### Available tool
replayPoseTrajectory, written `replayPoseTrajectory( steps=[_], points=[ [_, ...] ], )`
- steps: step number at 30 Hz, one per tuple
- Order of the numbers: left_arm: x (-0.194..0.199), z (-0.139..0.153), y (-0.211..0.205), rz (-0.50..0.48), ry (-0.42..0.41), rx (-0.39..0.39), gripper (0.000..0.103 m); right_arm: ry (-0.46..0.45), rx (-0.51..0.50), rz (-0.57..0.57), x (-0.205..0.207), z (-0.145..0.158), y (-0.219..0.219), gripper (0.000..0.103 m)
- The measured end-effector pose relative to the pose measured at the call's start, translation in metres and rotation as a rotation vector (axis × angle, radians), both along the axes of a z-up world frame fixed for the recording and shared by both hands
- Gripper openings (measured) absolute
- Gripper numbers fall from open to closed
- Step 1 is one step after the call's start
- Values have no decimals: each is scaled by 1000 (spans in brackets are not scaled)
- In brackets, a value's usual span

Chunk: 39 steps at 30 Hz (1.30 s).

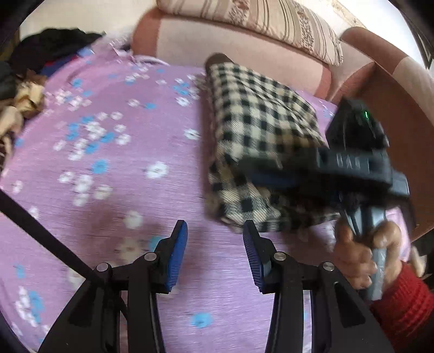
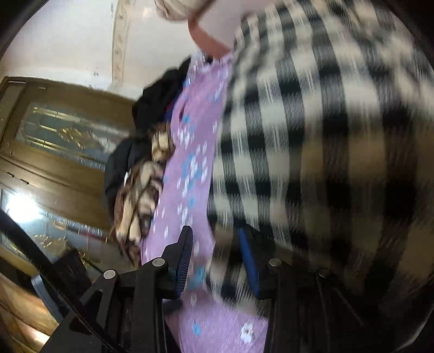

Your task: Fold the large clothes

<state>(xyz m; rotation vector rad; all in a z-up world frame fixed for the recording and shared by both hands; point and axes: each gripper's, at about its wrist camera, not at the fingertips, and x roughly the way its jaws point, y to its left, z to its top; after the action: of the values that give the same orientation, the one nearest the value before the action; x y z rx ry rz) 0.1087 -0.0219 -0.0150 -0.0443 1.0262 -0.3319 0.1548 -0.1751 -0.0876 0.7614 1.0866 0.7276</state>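
Observation:
A folded black-and-cream checked garment (image 1: 257,108) lies on a purple flowered sheet (image 1: 108,163), at its right side. My left gripper (image 1: 214,228) hovers open over the sheet just in front of the garment's near corner, with nothing between its blue pads. My right gripper (image 1: 255,172) reaches in from the right at the garment's near edge, held by a hand (image 1: 358,255) in a red sleeve. In the right wrist view the garment (image 2: 325,135) fills the right side, blurred. Its edge lies between the parted fingers of the right gripper (image 2: 215,233), and the pads do not press it.
A heap of dark and brown clothes (image 1: 27,81) sits at the sheet's far left, also in the right wrist view (image 2: 141,190). A pink sofa back (image 1: 217,38) with a striped cushion (image 1: 271,19) rises behind, and an armrest (image 1: 393,108) stands at the right. A wooden glazed door (image 2: 54,135) is beyond.

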Motion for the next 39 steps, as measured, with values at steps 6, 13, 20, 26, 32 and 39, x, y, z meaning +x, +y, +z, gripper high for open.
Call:
replayPoseTrajectory(
  steps=[6,13,20,26,32,39],
  points=[
    [20,-1,24,69,11,-80,44,40,-38,38,-16,-1,-1,40],
    [36,-16,-16,-10,-25,-30,46,-138,-208,-187,1,57,-52,40],
    [55,-36,-32,-30,1,-40,57,-56,-380,-402,72,34,-114,36],
    [64,-43,-28,-17,33,-67,67,-8,-515,-533,110,38,-147,32],
    [54,-20,-11,30,-16,-38,67,-127,-283,-419,96,89,-97,35],
    [51,1,27,121,-66,-60,67,-69,-97,108,85,55,20,36]
  ],
)
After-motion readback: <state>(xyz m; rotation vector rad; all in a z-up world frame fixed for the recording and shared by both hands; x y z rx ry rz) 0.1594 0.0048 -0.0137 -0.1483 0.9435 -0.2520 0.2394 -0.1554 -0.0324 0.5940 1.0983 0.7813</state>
